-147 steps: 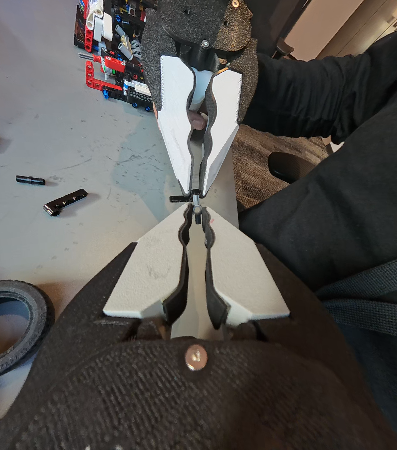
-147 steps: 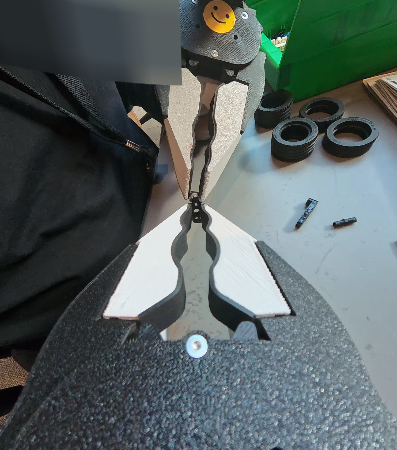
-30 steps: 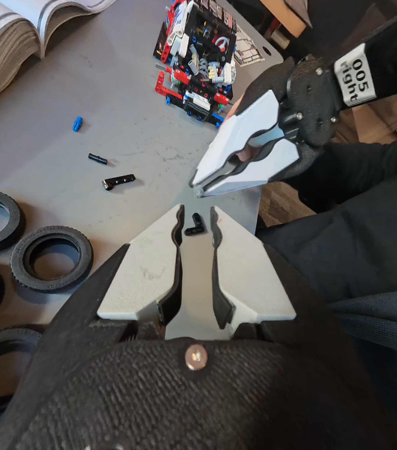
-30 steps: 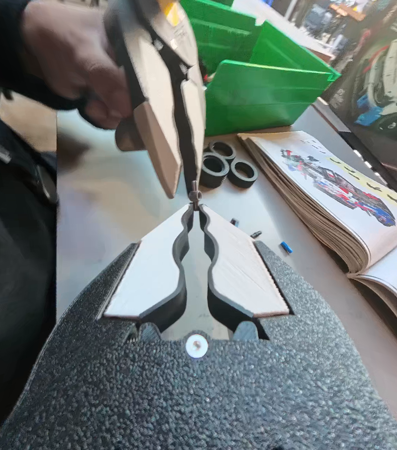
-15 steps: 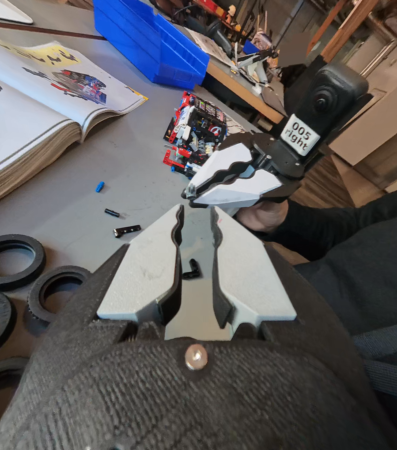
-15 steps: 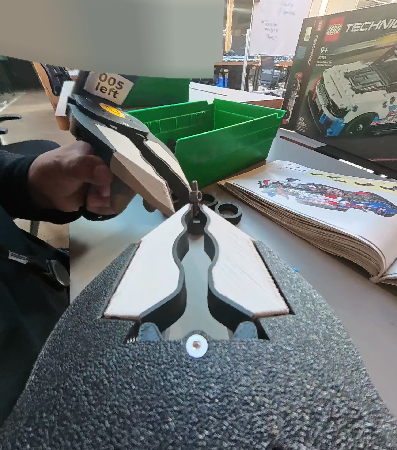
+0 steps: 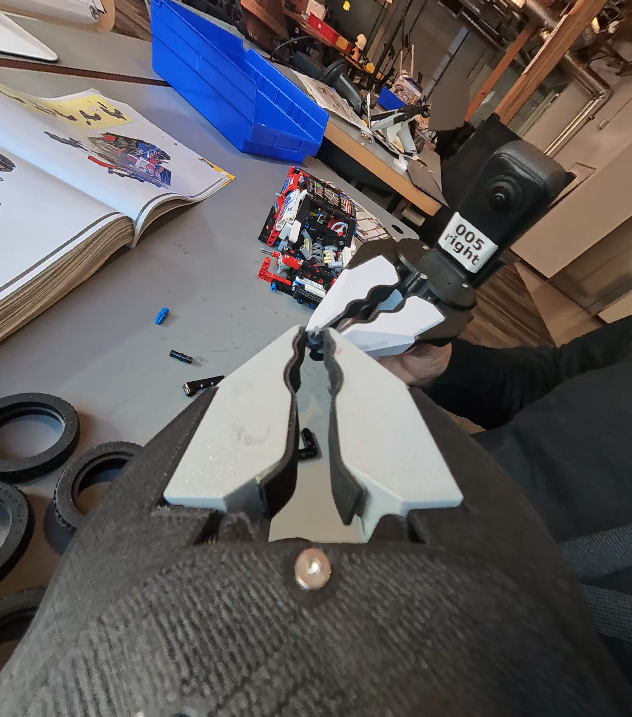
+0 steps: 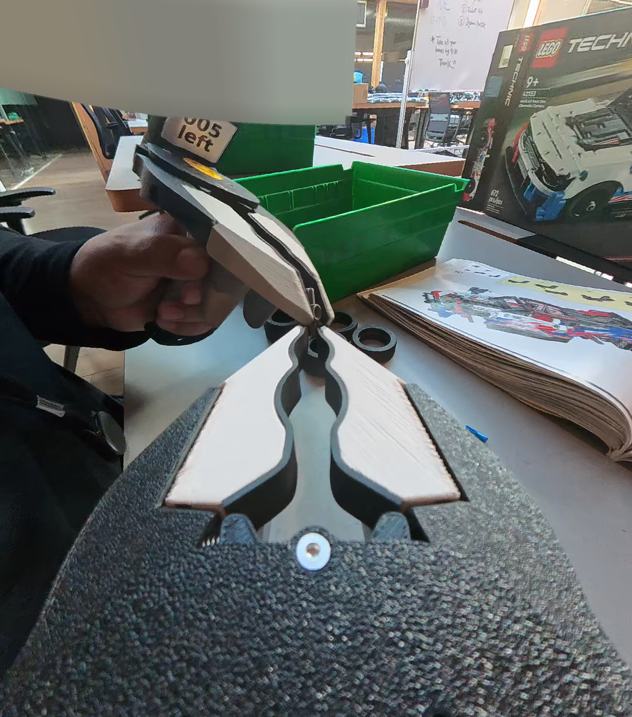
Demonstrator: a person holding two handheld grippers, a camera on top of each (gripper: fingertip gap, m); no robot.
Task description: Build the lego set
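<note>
Two hand-held grippers meeting tip to tip above the counter (image 7: pixel 205 271).
Right hand-held gripper (image 8: pixel 311 329) pinching a small grey pin (image 8: pixel 313 310); left hand-held gripper (image 7: pixel 312 333) closing around it.

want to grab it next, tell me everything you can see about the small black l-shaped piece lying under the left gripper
The small black L-shaped piece is a dark, plastic-looking bent Lego connector with two short arms at an angle. It lies flat and loose on the grey table, seen through the gap between the left gripper's fingers, well below them. Nothing grips or touches it. Its holes are too small to make out.
</note>
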